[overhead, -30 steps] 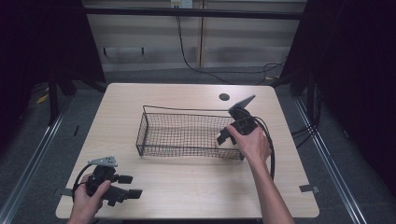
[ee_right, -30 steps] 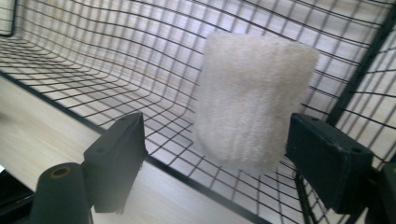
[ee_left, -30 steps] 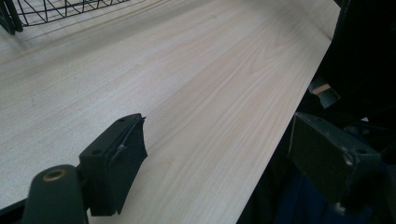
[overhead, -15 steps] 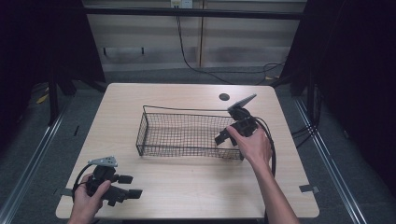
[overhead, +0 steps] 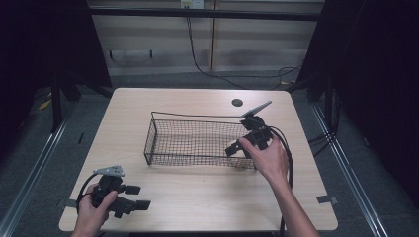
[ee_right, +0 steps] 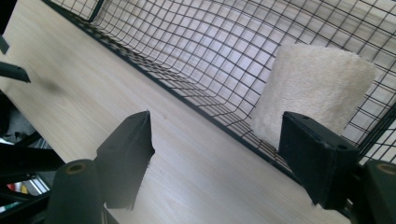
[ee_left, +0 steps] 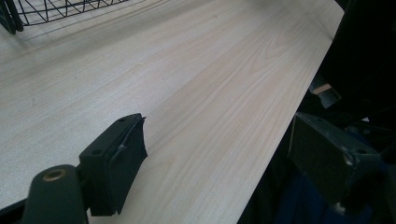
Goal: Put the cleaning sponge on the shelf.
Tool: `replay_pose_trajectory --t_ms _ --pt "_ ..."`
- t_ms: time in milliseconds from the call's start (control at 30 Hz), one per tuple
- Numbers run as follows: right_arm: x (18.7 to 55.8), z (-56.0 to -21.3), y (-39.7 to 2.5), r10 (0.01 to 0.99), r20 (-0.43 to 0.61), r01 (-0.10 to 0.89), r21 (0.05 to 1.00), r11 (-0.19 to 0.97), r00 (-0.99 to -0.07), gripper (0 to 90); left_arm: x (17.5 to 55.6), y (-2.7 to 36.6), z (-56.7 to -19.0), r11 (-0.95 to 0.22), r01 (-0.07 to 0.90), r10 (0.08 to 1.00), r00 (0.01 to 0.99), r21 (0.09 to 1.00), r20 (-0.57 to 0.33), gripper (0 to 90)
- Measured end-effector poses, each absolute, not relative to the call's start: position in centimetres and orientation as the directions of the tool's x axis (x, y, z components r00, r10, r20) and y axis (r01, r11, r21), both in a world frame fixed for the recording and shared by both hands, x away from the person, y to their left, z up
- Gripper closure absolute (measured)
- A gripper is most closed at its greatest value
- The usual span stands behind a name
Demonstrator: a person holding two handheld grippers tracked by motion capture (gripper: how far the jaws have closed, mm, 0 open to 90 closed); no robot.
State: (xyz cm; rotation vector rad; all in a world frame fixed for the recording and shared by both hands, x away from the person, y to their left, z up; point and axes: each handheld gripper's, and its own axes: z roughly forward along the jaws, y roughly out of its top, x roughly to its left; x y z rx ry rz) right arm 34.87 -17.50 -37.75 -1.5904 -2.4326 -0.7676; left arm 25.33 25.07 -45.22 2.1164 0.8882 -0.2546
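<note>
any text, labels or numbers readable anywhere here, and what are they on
None can be read. The wire basket, the cream roll inside it, the table and both grippers, left and right, carry no visible print. A small plate on the back wall is too small to read.

Right hand (overhead: 264,158) perhaps hides the cream roll (ee_right: 313,91).

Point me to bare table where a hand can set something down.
Free: the strip between the wire basket and the near edge, right of the left gripper; also the far strip by the round hole. Crowded: the basket's right end, where the right gripper and a white roll sit.
</note>
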Motion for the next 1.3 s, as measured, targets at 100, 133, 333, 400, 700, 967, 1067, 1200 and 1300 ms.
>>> replay_pose_trajectory --t_ms 100,133,333,400,700,967,1067,1200,1300 --pt "34.1 -37.6 -17.2 0.805 0.385 0.879 0.349 0.326 -0.451 26.3 25.3 25.1 -45.2 -0.423 0.671 0.509 0.732 0.609 -0.452 18.3" --pt "34.0 -37.7 -17.2 0.807 0.382 0.880 0.345 0.327 -0.450 26.4 25.3 25.1 -45.2 -0.423 0.670 0.509 0.732 0.609 -0.452 18.3" --pt "33.0 -37.9 -17.1 0.803 0.378 0.874 0.352 0.335 -0.460 26.4 25.3 25.1 -45.2 -0.425 0.669 0.508 0.733 0.609 -0.451 18.3" --pt "32.7 -37.8 -17.1 0.801 0.379 0.872 0.358 0.335 -0.463 26.4 25.3 25.1 -45.2 -0.420 0.672 0.510 0.731 0.610 -0.454 18.3" --pt "30.9 -38.6 -17.5 0.790 0.394 0.864 0.385 0.323 -0.471 29.2 25.4 25.2 -45.2 -0.424 0.670 0.510 0.732 0.609 -0.451 18.3" --pt "29.5 -39.1 -18.0 0.800 0.374 0.859 0.403 0.314 -0.469 29.3 25.3 25.2 -45.2 -0.425 0.673 0.510 0.731 0.606 -0.454 18.3" --pt "28.9 -39.5 -18.2 0.804 0.363 0.856 0.409 0.317 -0.471 30.3 25.3 25.1 -45.2 -0.422 0.672 0.512 0.730 0.608 -0.452 18.3" --pt "27.9 -40.3 -18.5 0.814 0.352 0.856 0.416 0.307 -0.463 34.7 25.3 25.2 -45.2 -0.428 0.671 0.512 0.732 0.605 -0.449 18.3" --pt "27.5 -40.7 -18.6 0.811 0.354 0.854 0.420 0.307 -0.466 34.3 25.3 25.1 -45.3 -0.425 0.673 0.514 0.730 0.605 -0.450 18.3"
